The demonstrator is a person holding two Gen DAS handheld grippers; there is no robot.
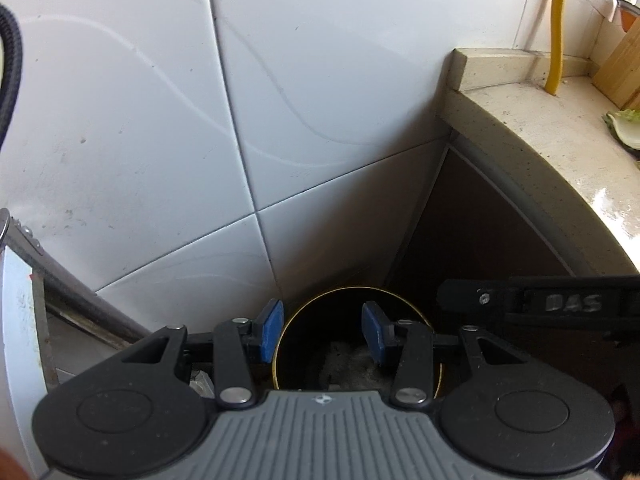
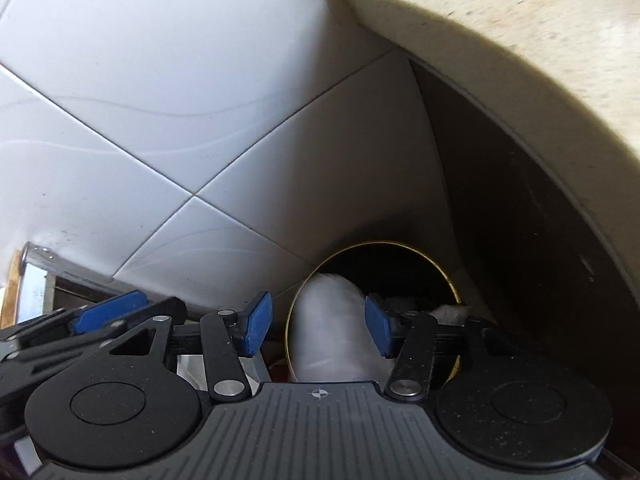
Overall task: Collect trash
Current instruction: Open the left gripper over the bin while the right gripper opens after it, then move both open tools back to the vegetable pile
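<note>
Left gripper [image 1: 323, 330] — blue pads spread wide, nothing between them, poised above the round dark trash bin [image 1: 408, 312] with the thin gold rim. Bin stands on the floor in the corner where the white tiled wall [image 1: 160, 120] meets the dark cabinet side under the table [image 1: 560, 160].

Right gripper [image 2: 318, 324] — jaws likewise well apart and gripping nothing. A whitish translucent piece of trash [image 2: 332, 328] lies inside the bin [image 2: 400, 268], seen between the pads; touching or not, cannot tell.

On the table: a yellow hose [image 1: 557, 28], a pale green leaf scrap [image 1: 624, 128].
</note>
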